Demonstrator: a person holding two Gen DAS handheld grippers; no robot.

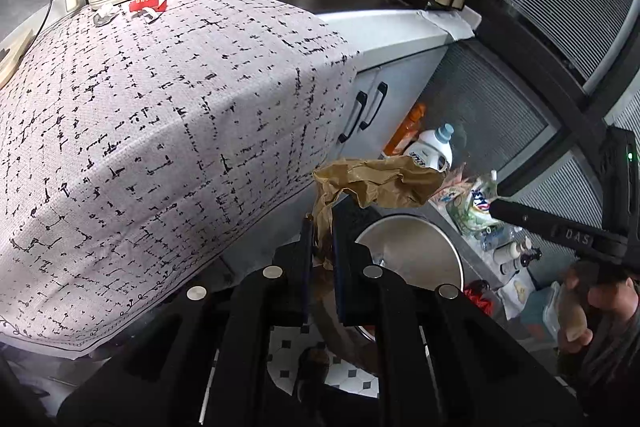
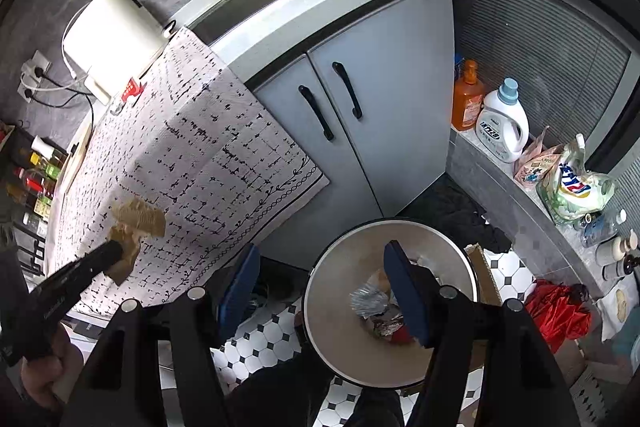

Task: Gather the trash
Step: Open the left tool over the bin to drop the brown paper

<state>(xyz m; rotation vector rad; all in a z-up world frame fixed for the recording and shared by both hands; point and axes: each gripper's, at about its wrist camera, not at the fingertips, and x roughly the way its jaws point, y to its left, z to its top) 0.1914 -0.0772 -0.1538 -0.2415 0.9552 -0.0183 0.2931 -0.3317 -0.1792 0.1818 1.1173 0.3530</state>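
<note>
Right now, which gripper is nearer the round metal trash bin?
Right. The right gripper hangs open directly over the trash bin; the left gripper, shut on crumpled brown paper, is beside the bin by the tablecloth.

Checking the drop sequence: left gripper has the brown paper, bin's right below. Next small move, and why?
Probably carry the left gripper a little further over the bin, then open it. It is shut on the crumpled brown paper, which hangs beside the tablecloth edge, not yet over the bin's mouth. The right gripper stands open and empty above the bin, which already holds trash.
</note>
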